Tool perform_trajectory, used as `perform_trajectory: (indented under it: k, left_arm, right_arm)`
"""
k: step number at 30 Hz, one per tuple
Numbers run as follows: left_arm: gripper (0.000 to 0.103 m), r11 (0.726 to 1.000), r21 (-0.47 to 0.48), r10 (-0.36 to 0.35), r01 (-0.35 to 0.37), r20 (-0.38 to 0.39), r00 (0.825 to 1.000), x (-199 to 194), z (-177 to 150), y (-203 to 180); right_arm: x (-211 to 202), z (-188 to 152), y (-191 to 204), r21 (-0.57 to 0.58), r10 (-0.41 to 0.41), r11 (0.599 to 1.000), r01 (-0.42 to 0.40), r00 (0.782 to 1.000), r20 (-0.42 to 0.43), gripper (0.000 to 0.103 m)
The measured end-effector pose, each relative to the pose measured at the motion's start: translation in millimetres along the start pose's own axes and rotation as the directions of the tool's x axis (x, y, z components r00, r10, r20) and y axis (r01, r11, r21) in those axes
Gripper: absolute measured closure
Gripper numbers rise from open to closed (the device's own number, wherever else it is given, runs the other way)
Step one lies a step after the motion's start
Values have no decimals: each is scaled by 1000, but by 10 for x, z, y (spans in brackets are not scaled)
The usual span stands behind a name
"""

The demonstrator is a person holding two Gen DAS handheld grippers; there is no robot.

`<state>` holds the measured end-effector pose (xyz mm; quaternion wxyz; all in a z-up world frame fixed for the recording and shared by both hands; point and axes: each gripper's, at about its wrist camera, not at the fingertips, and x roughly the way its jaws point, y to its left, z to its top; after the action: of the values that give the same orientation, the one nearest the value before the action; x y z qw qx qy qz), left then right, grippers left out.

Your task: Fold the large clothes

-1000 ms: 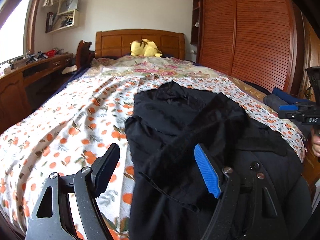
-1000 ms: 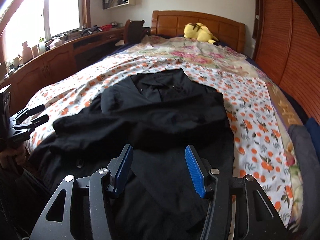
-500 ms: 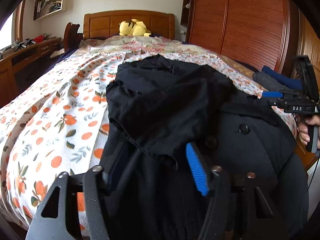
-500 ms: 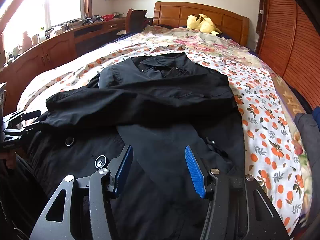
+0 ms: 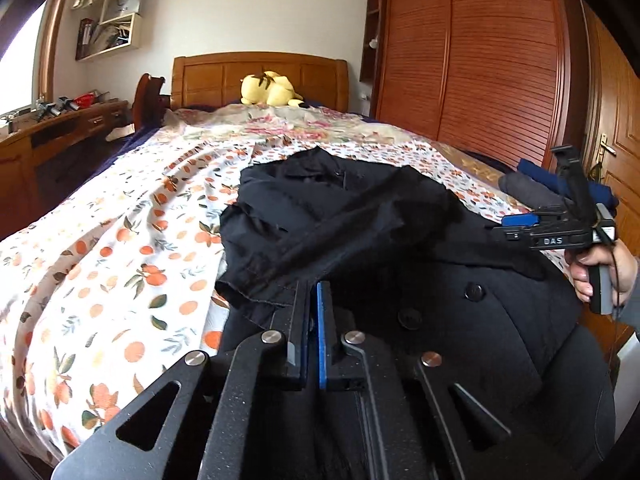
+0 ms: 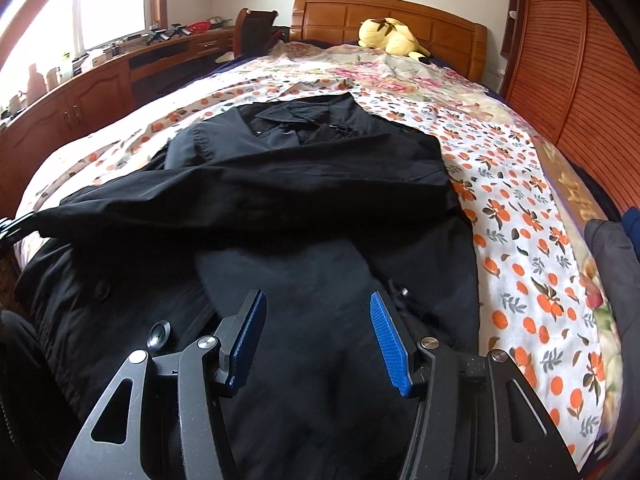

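A large black coat [image 5: 360, 220] lies front up on the bed, collar toward the headboard. One sleeve [image 6: 200, 200] is folded across its chest. My left gripper [image 5: 314, 286] is shut on that sleeve's cuff, at the coat's left edge. The right wrist view shows the sleeve end reaching the left gripper [image 6: 12, 224] at the frame's left border. My right gripper [image 6: 316, 308] stands open just above the coat's lower front, with only flat cloth under the gap. In the left wrist view the right gripper [image 5: 520, 222] hovers at the coat's right side, held by a hand [image 5: 600, 268].
The floral bedspread [image 5: 120, 240] lies bare to the coat's left and right. A yellow plush toy [image 5: 270, 90] rests by the wooden headboard. Folded dark clothes [image 6: 608, 240] sit at the bed's right edge. A wardrobe [image 5: 480, 60] stands right, a desk [image 5: 60, 120] left.
The left jaws went from wide open beside the coat to shut on the sleeve cuff. The right gripper sank closer to the coat with its jaws unchanged.
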<state>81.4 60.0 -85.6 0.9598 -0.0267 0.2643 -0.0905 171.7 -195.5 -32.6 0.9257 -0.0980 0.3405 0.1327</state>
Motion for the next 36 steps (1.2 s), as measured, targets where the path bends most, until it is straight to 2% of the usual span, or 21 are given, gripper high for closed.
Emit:
perform_trajectory:
  k: [8,9,10,11,13,15,16,18,20,24,25,31,36]
  left_arm:
    - [97,999,-32,38,-38,7,999,-25,22,158]
    - [92,999,-35,42,-42,7,999,-19,21,176]
    - [75,998,-40,46,-46,11,999,-20,17,198]
    - [63,998,-48,51,-50,18,999,-25,12,219]
    - [57,996,-64,67,-65,20,998,-29,6,270]
    - [44,996,-71,64,-62,22,998,-36,0,315]
    - [33,995,-76,67,-65,24,997,-41,-6,332]
    - [25,994,-83,68,-66,27,997,-43,-15,355]
    - [25,994,-86,76,-74,27,997,-44,-27,373]
    - [25,992,-80,94,-93,17,995,-36,-57,398]
    - [25,992,-81,96,-95,14,995,-29,-66,409]
    - [25,990,-93,110,-110,-6,994,14,-98,449]
    - [25,990,-82,113,-114,-16,993,48,-105,419]
  right_arm:
    - [271,306,-45,-4,-33,999,33,999,-5,47]
    - [318,355,-48,-3,-32,999,32,999,-5,47]
    - [364,389,-42,-1,-31,1000,31,1000,-3,47]
    - [409,432,-25,1,-25,1000,25,1000,-2,47]
    - [512,531,12,7,-12,1000,12,1000,-2,47]
    - [617,622,58,12,4,1000,-4,1000,-2,47]
    - [674,658,79,12,14,1000,-14,1000,-3,47]
    - [782,724,148,14,35,999,-35,999,-7,47]
    - [921,752,193,20,68,998,-67,997,-34,47]
    - [1329,624,279,12,102,995,-101,979,-174,47]
    - [1393,584,287,5,99,995,-100,978,-185,47]
    - [1357,526,205,12,110,994,-110,980,-167,47]
    - [1020,344,108,13,115,993,-114,988,-107,47]
